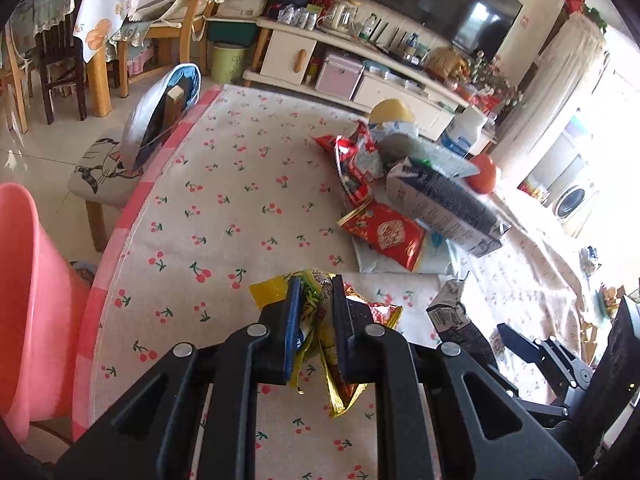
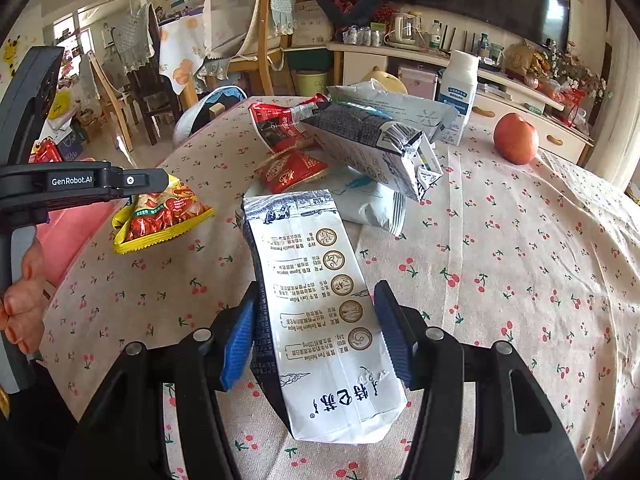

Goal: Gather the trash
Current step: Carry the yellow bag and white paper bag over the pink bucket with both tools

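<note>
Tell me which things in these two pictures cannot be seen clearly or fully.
- Yellow snack wrapper: left wrist view, print covered by the left hand-held gripper.
- Flattened milk carton: right wrist view, its underside is hidden.
- Pink bin: cut by the left edge.
- White bottle: label too small to read.

- Yellow snack packet: middle covered by the left gripper pads clamped on it.
- White milk carton: lower sides masked by the right gripper pads.
- Pink bin: cut off by the left edge.
- Blue-white pouch: largely buried beneath the wrapper pile.
- Carton print: illegible.
</note>
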### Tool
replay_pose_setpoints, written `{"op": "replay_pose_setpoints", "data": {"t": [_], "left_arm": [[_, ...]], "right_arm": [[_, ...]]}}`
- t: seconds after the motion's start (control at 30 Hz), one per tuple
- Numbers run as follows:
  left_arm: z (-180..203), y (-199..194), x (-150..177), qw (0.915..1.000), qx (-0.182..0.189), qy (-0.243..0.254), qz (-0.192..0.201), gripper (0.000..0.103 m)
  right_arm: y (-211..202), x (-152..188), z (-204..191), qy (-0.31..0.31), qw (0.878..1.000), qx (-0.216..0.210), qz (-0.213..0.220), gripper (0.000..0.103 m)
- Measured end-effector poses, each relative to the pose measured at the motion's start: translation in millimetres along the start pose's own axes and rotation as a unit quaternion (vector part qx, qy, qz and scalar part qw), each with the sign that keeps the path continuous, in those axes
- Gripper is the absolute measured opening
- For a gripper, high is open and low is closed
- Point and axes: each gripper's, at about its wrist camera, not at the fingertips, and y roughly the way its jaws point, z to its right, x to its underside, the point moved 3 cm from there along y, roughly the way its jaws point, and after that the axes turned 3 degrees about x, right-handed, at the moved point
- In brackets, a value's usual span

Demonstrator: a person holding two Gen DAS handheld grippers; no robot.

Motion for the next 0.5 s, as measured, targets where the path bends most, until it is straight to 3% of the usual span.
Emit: {"op": "replay_pose_setpoints", "data": {"t": [0.23,0.5], "left_arm": [[-7.5,-20.8,-11.3,0.9990,0.017,-0.023,0.034,0.016],[-52.9,-73.1,-29.1,0.9907,-0.012,-0.075,0.112,0.016]], "right_arm": [[-15.4,-12.5,-15.9,0.009,1.000,-0.027,0.012,0.058],[-22.8,-41.8,-79.9,-0.002,0.994,-0.110,0.023,0.058]]}}
